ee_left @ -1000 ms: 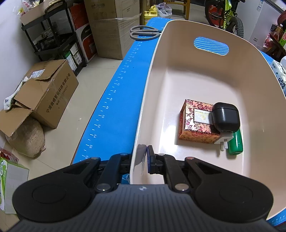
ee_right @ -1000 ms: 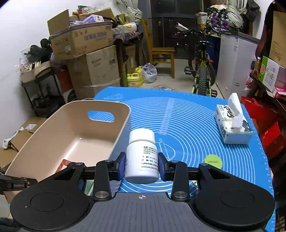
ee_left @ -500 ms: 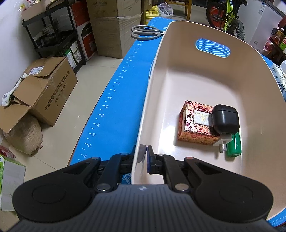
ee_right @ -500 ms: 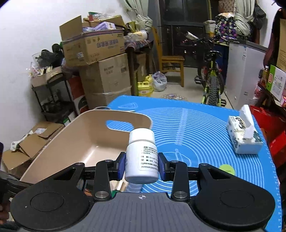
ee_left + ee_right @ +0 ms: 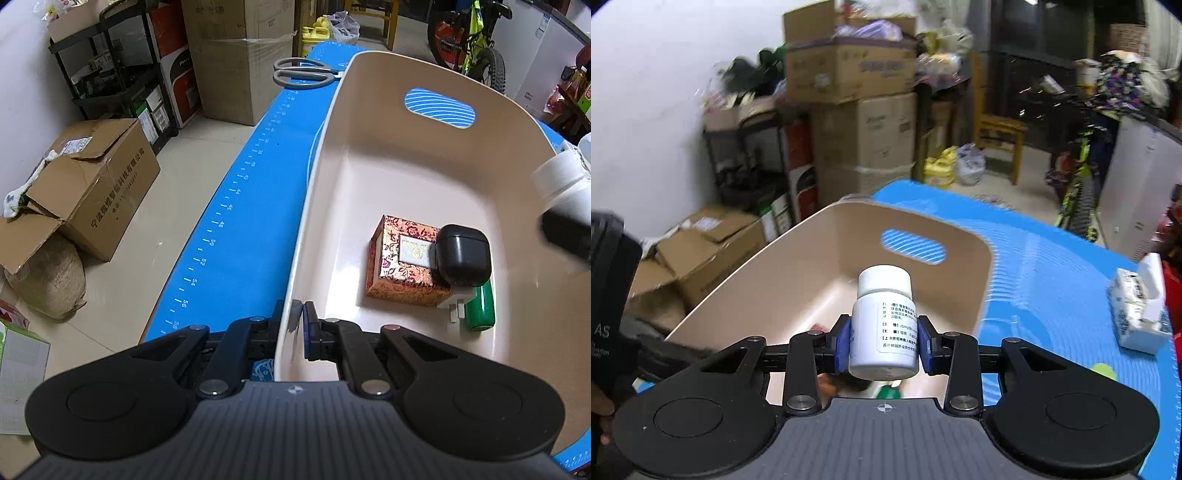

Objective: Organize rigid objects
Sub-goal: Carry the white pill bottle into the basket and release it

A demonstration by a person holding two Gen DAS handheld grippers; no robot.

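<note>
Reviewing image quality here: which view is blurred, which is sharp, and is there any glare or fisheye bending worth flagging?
Right wrist view: background boxes and bicycle smeared by motion, while the white bottle in the right gripper stays crisp. Left wrist view: mostly sharp, with the left gripper on the beige bin wall; only the bottle entering at the right edge is blurred; soft sheen on the bin wall; the blue mat edge bows strongly.

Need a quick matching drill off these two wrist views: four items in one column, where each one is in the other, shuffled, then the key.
Things:
1. white bottle
2. scissors
3. black case
4. tissue pack

Places:
A. on the blue mat, beyond the bin's far corner
B. lying inside the beige bin, against the patterned box
C. clamped in the right gripper, over the bin
D. on the mat to the right of the bin

Pairs: 1-C, 2-A, 3-B, 4-D
</note>
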